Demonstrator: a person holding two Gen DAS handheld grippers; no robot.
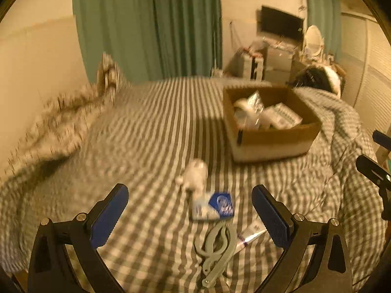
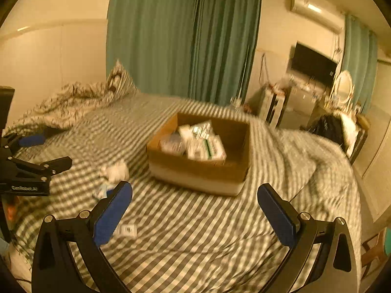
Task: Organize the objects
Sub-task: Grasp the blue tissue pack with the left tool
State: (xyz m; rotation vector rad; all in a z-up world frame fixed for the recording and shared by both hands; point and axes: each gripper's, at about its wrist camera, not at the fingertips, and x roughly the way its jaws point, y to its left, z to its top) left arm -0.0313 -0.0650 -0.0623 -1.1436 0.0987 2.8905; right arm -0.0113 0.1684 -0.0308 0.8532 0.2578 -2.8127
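Both grippers spread wide over the striped bed, nothing in either.

Left wrist view: left gripper (image 1: pixel 190 213) gapes above a blue packet (image 1: pixel 213 205) and grey scissors (image 1: pixel 216 243); cardboard box (image 1: pixel 271 139) at two o'clock. Right wrist view: right gripper (image 2: pixel 194 208) released, box (image 2: pixel 195 168) at twelve, white bottle (image 2: pixel 117 169) at ten.

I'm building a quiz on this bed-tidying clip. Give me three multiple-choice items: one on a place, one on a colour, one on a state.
1. Where is the cardboard box?
A) on the bed
B) on the floor
C) on a chair

2. What colour are the curtains?
A) red
B) green
C) white

3. How is the left gripper?
A) shut on the scissors
B) shut on the packet
C) open

Key: 1 A, it rests on the checked cover. 2 B, green drapes hang behind the bed. 3 C, its fingers stand apart above the grey scissors and blue-and-white packet.
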